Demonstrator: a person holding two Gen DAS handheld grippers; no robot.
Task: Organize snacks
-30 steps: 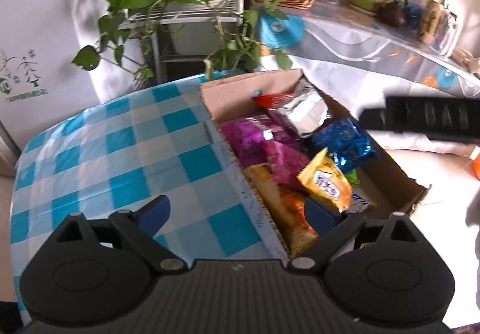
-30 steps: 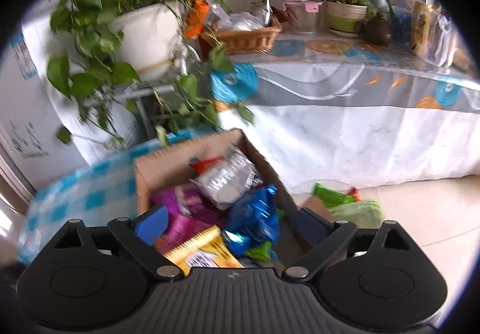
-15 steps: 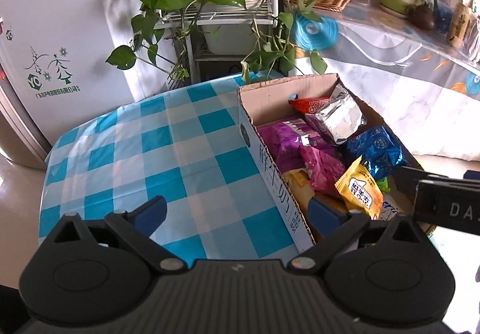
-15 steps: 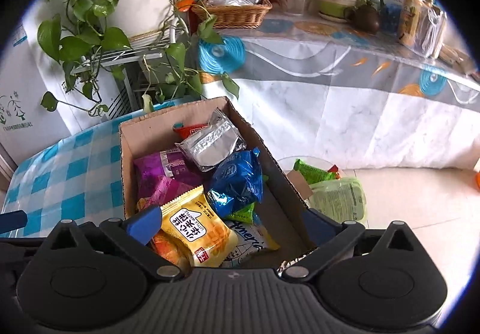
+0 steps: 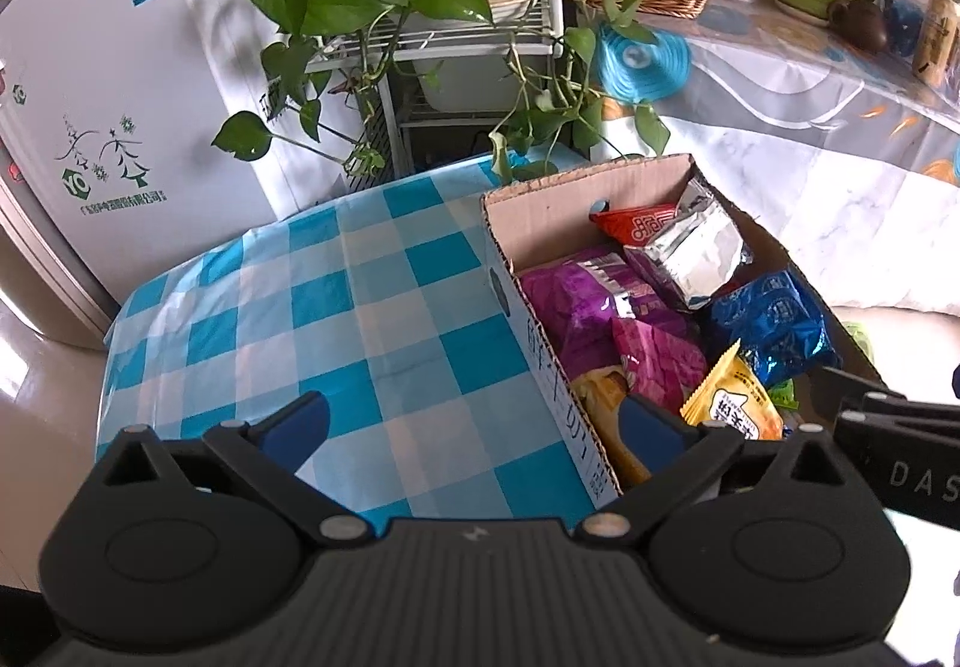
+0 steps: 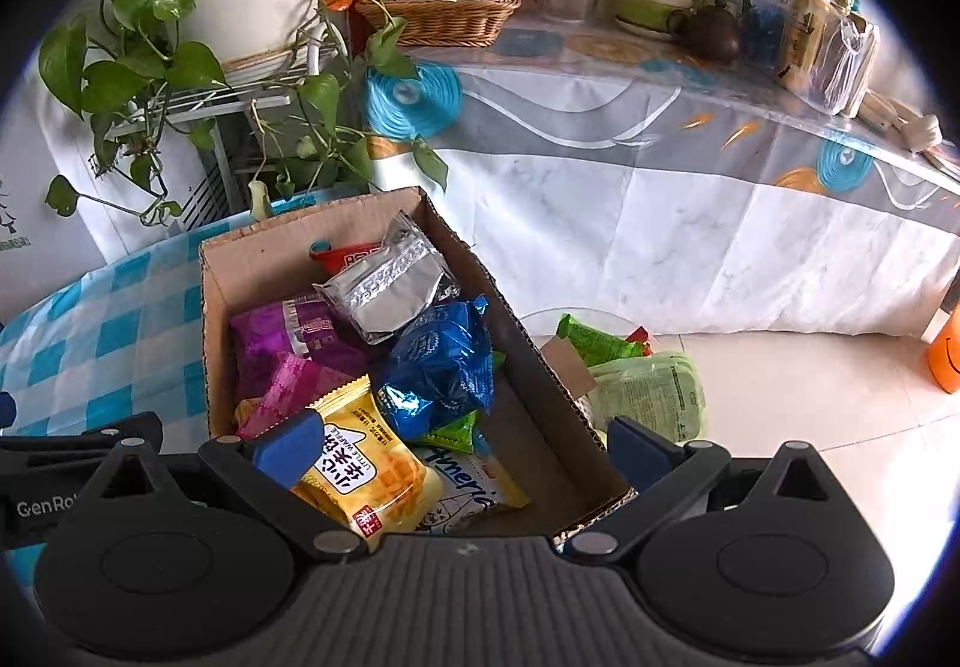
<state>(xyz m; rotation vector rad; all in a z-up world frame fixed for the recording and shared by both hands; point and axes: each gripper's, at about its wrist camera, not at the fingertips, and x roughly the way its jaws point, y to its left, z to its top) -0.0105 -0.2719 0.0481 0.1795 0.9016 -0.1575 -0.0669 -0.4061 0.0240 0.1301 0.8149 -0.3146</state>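
Grippers, left (image 5: 474, 424) and right (image 6: 459, 442), gape empty over snack box (image 6: 213, 271).

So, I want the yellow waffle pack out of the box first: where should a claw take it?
Grip the waffle pack by its raised crimped top edge, coming from above with the right claw. It lies tilted on top of the pile, edge free.

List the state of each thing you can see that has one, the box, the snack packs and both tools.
Cardboard box: open-topped, holding snacks.
Yellow waffle pack: sealed, lying on top near the front.
Blue foil pack: sealed, crumpled.
Silver foil pack: sealed, lying tilted on the pile.
Left tool: open, holding nothing.
Right tool: open, holding nothing, above the box.
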